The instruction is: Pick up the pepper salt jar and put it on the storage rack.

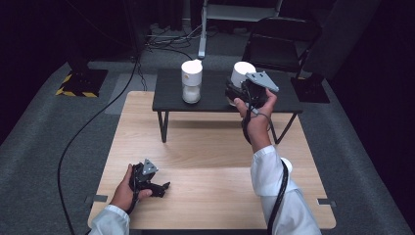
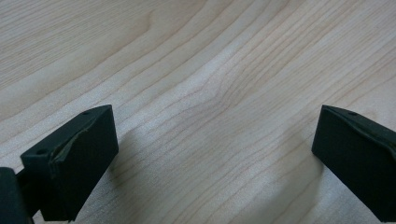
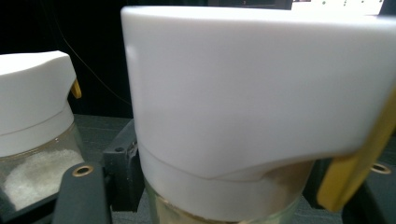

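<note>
White plastic crowds my right gripper's view: the broad lid of a glass jar (image 3: 243, 107) sits close between the two black jaws, which are drawn in as far as they go and pressed against the glass below the lid. From above, my right gripper (image 1: 243, 93) holds that jar (image 1: 242, 73) at the right part of the small black side table (image 1: 215, 100), which stands at the far edge of the wooden table (image 1: 205, 152). Whether the jar's base rests on the black top or hangs just clear of it, I cannot tell from these angles. It looks upright. A yellow tab (image 3: 362, 154) runs down the side of its lid at the right of my right gripper's view.

The second jar (image 1: 191, 81), same white lid, stands upright on the black table to the left of the held one, apart from it; in my right gripper's view it (image 3: 35, 121) shows pale grains behind the glass.

My left gripper (image 1: 151, 183) lies low on the wooden table near its front left corner, my hand wrapped around its body. Its jaws stand wide apart with bare wood grain (image 2: 210, 93) between them, gripping nothing.
</note>
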Available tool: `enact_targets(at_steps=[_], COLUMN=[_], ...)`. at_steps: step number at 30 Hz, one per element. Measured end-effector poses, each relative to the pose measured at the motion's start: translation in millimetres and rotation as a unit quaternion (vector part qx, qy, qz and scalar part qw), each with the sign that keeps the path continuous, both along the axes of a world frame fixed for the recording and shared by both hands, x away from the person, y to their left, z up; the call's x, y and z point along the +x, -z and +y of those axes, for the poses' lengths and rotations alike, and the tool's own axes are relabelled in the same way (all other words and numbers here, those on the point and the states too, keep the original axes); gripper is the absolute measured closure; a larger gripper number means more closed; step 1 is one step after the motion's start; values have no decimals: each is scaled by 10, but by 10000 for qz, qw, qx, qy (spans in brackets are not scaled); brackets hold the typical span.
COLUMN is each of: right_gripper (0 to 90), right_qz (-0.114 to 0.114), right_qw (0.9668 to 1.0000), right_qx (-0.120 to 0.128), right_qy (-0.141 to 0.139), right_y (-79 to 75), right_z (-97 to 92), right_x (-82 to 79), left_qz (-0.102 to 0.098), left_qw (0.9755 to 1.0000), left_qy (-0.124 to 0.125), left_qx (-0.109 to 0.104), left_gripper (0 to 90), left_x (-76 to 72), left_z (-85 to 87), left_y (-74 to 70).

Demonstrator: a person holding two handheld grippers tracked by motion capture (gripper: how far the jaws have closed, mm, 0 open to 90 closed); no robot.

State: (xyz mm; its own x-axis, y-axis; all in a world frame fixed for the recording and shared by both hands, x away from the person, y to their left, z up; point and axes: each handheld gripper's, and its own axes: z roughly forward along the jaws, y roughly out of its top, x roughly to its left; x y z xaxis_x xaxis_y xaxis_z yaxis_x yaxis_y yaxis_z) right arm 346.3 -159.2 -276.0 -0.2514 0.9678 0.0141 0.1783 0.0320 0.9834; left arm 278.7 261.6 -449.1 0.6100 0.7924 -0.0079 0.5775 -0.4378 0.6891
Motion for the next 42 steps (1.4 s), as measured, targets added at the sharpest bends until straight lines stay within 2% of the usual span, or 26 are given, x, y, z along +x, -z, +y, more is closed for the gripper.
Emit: enact_targets(at_steps=[21, 32, 35, 42], right_gripper=[295, 294, 294, 291], right_qz=[143, 175, 191, 169], right_qw=[9999, 9997, 9996, 9996], right_qx=[-41, -129, -202, -205], right_qy=[49, 77, 39, 50], right_y=[37, 91, 68, 76], right_z=[52, 53, 56, 54], right_x=[251, 308, 315, 321], left_qz=[-7, -4, 0, 1], left_qw=[10000, 10000, 10000, 10000], left_qy=[41, 55, 55, 56], left_qx=[5, -4, 4, 1], left_gripper=[0, 0, 0, 0], left_x=[4, 4, 3, 3], left_z=[4, 8, 7, 8], left_y=[1, 2, -1, -1])
